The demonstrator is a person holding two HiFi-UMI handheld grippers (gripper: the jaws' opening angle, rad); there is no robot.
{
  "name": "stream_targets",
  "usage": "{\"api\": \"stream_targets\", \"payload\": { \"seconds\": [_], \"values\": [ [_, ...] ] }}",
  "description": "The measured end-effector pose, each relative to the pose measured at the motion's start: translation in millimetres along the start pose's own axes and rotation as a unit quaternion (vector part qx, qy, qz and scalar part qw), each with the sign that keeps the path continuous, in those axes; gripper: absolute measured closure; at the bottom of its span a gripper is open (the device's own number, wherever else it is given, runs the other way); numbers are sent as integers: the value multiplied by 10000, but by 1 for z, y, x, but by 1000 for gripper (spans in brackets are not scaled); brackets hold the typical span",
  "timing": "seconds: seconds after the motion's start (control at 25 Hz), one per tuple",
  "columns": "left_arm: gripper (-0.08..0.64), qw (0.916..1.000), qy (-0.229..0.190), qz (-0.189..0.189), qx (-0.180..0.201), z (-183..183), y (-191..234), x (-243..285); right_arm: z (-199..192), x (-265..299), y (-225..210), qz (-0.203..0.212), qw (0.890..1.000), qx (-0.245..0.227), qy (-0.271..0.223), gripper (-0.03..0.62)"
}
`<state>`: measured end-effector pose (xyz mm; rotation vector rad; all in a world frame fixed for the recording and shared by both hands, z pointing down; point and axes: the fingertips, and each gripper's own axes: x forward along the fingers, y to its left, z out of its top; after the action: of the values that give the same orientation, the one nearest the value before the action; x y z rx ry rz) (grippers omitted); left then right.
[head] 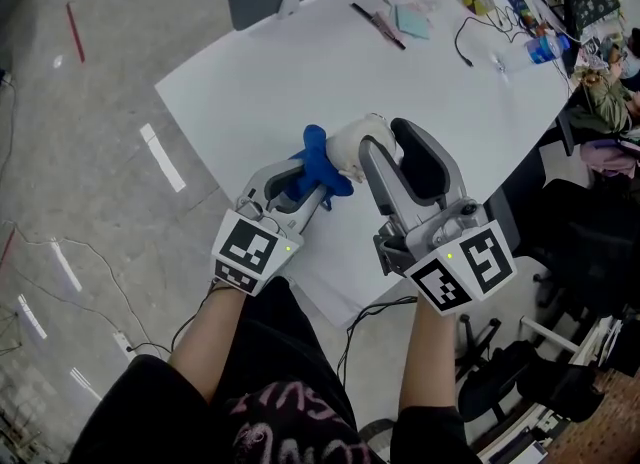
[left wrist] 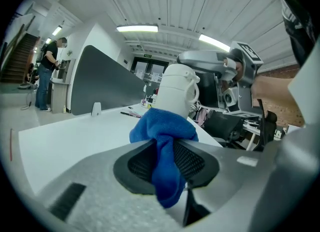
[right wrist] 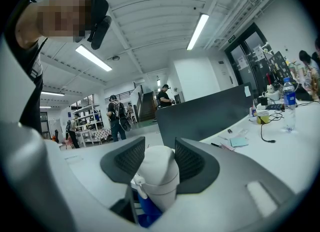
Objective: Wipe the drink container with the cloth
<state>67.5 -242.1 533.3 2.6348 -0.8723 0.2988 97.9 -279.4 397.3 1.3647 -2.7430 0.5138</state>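
White desk [head: 250,82] spreads below, with clutter at its far end. The right gripper [right wrist: 159,156] has its fingers [right wrist: 129,158] set wide on the sides of the white container [right wrist: 159,173], holding it over the desk. The left gripper [left wrist: 167,148] has its fingers [left wrist: 194,162] pinched narrow on the blue cloth [left wrist: 165,131], which lies against the container. The container looks hard, smooth and probably slippery, so it is best held firmly around the body. The cloth is soft and limp.

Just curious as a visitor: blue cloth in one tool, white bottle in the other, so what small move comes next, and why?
Probably rub the cloth along the side of the bottle. The left tool pinches the cloth, the right tool grips the bottle, and they seem to touch.
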Motion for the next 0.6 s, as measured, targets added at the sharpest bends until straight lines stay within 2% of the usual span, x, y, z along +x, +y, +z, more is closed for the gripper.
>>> {"api": "stream_targets", "payload": {
  "seconds": [0.16,0.32,0.6],
  "values": [
    [457,9998,152,0,-128,-12,6,3,0,1,0,-14,10000,-14,29,403],
    [457,9994,117,0,-313,-15,10,5,0,2,0,-24,10000,-34,44,403],
    [457,9997,94,36,-238,-5,7,-5,-1,0,-1,-51,10000,46,39,403]
  ]
}}
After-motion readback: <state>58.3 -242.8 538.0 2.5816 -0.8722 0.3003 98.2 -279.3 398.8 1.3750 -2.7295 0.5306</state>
